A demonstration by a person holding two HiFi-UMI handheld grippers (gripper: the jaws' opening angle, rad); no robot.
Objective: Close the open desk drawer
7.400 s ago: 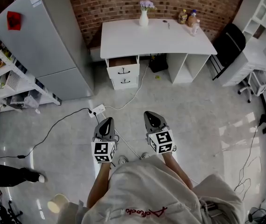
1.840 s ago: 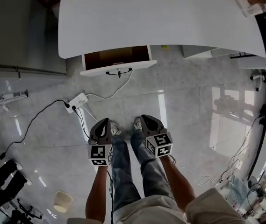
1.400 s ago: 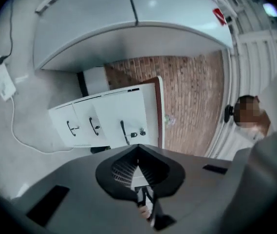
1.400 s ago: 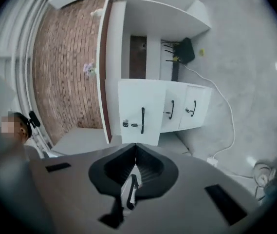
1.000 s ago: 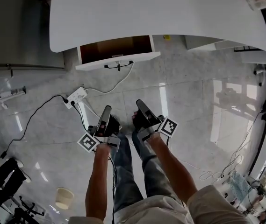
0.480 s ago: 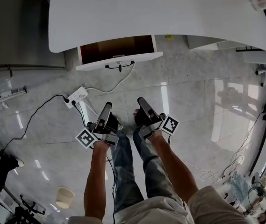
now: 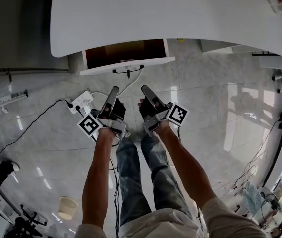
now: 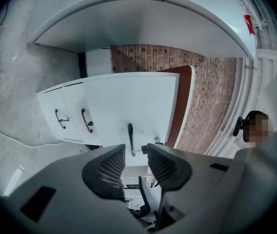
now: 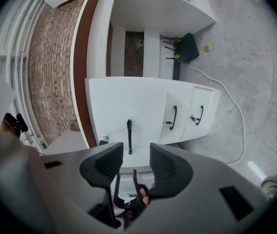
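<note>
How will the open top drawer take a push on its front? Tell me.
The drawer looks like a rigid box, so it probably slides in without flexing. No contents show in it, so likely light. Its flat front should take a centred push; off-centre it might bind.

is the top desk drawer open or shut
Open. In the head view the drawer sticks out past the desk edge, with its brown inside showing behind the white front.
</note>
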